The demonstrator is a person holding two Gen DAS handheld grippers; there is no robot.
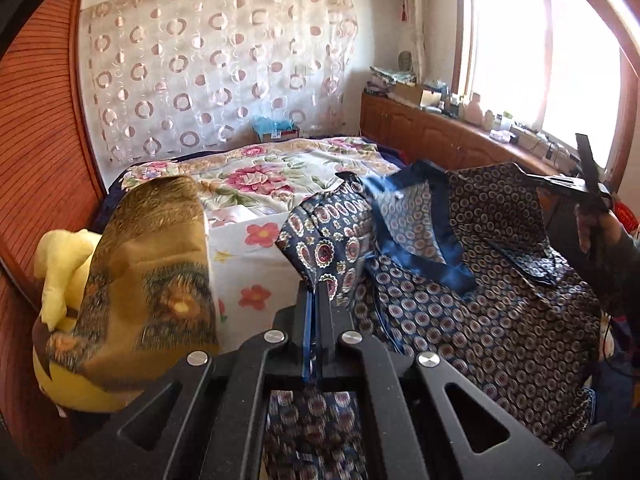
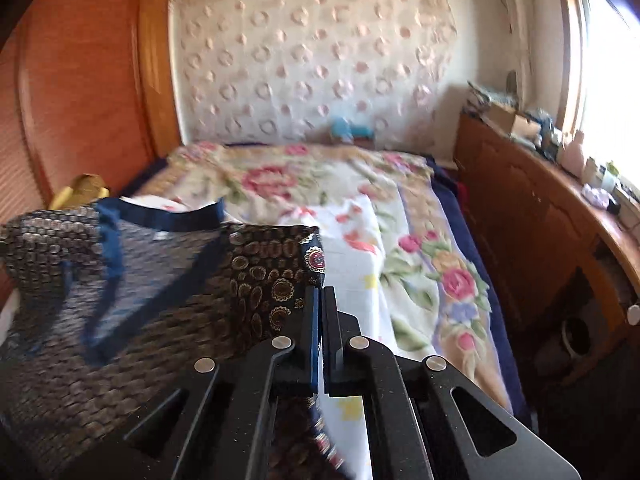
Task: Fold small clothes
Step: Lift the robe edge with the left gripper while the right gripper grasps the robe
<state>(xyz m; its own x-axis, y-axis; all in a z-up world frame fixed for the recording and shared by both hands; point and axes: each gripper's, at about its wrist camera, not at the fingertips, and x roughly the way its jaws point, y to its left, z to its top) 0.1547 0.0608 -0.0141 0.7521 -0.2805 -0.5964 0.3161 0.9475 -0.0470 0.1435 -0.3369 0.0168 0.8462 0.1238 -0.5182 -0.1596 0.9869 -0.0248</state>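
Bedroom lit by strong daylight from a wood-framed window [image 1: 540, 60] on the right. Along the far wall, a sheer curtain [image 1: 216, 68] with pink rings, behind a bed [image 2: 420, 248] under floral covers. Reddish wooden panelling [image 1: 36, 160] at left, a cluttered low wooden cabinet [image 2: 520, 220] beneath the window.

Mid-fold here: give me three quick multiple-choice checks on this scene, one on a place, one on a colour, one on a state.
1. Where is the gold patterned cloth relative to the navy patterned garment, in the left wrist view?
A. Left of it
B. Right of it
C. Underneath it

2. What colour is the garment's neckline trim?
A. Red
B. Blue
C. Yellow

3. How does the left gripper stand?
A. Wide open
B. Jaws shut on the garment
C. Out of view

Answers:
1 A, it drapes by the wooden headboard.
2 B, a satin blue band edges the neck.
3 B, fabric runs between its closed jaws.
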